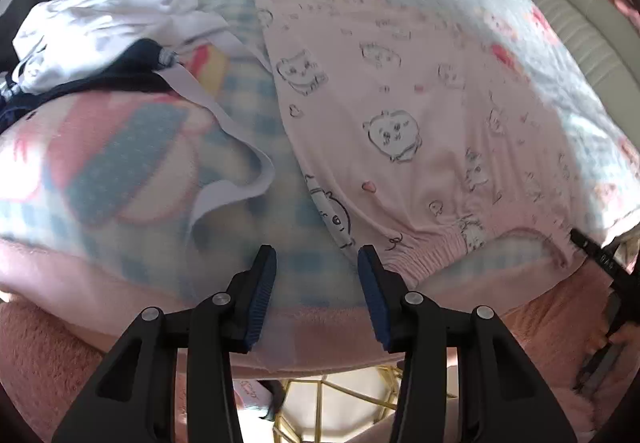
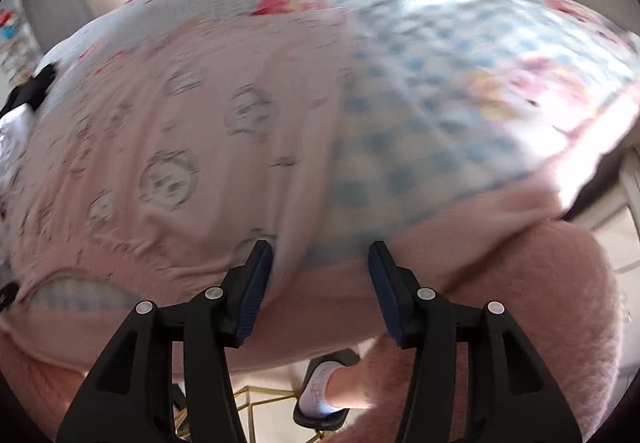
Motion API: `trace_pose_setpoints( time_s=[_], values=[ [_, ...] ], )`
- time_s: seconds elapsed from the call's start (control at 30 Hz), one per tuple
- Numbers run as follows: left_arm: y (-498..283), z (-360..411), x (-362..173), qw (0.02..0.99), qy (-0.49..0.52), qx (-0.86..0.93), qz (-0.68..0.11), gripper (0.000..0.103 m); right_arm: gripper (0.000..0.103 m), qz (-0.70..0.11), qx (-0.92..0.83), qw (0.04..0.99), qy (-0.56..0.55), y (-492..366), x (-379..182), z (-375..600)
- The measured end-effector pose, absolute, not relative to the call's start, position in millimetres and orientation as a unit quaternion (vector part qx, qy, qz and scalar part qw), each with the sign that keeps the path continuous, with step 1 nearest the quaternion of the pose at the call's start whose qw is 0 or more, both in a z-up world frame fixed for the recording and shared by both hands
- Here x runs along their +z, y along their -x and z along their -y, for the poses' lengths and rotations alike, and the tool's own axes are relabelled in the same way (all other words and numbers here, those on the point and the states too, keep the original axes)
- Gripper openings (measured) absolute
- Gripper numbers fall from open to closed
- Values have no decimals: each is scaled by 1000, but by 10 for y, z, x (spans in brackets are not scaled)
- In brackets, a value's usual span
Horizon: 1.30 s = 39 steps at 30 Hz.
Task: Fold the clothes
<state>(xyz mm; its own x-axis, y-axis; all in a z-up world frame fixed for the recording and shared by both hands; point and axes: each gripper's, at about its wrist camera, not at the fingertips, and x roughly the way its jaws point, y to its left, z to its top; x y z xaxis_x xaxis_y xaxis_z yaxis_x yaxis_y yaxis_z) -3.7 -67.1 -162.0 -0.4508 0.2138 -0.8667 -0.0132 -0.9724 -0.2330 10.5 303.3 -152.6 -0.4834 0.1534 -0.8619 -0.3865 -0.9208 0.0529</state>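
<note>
Bed's covered with a blue-checked cartoon blanket (image 1: 248, 115), pink fleece along its near edge. Pink pajama pants (image 1: 400, 115) with little cartoon animals lie flat near that edge, elastic waistband toward me. Over at the far left corner I've got a heap of white and navy clothes (image 1: 100, 27). My left gripper (image 1: 317, 283) hovers just beside the waistband, jaws spread, nothing between them. My right gripper (image 2: 320, 279) hangs over the pants' right edge, also spread, pinching nothing; that view's blurry.
</note>
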Motion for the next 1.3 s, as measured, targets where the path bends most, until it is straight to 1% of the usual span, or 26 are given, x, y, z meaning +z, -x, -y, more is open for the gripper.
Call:
trace_pose_setpoints(
  time_s=[0.03,0.13,0.23,0.3,0.37,0.43,0.5,0.57,0.63,0.7,0.77,0.83,0.9,1.0,1.07,1.13,1.2,1.3],
  values=[
    [29,681,-1578,73,512,849,107,44,51,-129,853,162,480,-121,-1513,-3071],
    [56,571,-1453,102,480,864,108,44,51,-178,858,98,472,-107,-1489,-3089],
    [129,361,-1356,145,448,876,108,43,51,-206,849,40,484,-89,-1566,-2972],
    [212,241,-1313,165,421,885,110,41,51,-203,848,29,490,-79,-1596,-2941],
    [303,87,-1379,172,437,879,87,40,51,-196,849,30,490,-60,-1612,-2969],
    [391,-21,-1549,155,473,865,64,40,45,-189,846,51,496,-68,-1673,-2969],
    [417,-5,-1721,141,500,852,64,39,44,-189,840,78,502,-132,-1698,-3032],
    [372,74,-1741,146,502,849,79,38,44,-188,834,107,507,-184,-1716,-3095],
    [319,143,-1715,150,495,851,92,38,49,-194,828,128,510,-212,-1727,-3146],
    [238,213,-1646,153,463,866,110,38,49,-212,830,120,502,-231,-1710,-3179],
    [169,266,-1576,163,431,878,130,38,50,-229,839,87,486,-225,-1666,-3158],
    [178,260,-1597,169,432,876,130,38,55,-246,847,53,469,-219,-1621,-3134],
    [212,240,-1661,169,446,869,130,38,59,-259,837,9,482,-182,-1688,-3079],
    [236,168,-1705,176,454,865,125,38,61,-257,820,0,511,-138,-1860,-3022],
    [205,129,-1699,180,455,864,115,38,54,-271,819,3,506,-152,-1857,-3061],
    [193,103,-1698,183,455,865,107,39,32,-293,821,0,490,-177,-1822,-3135],
    [190,142,-1714,186,456,863,111,39,21,-319,818,2,478,-227,-1807,-3234],
    [200,176,-1719,189,457,861,120,40,10,-328,819,-3,472,-116,-1726,-3266]
  ],
)
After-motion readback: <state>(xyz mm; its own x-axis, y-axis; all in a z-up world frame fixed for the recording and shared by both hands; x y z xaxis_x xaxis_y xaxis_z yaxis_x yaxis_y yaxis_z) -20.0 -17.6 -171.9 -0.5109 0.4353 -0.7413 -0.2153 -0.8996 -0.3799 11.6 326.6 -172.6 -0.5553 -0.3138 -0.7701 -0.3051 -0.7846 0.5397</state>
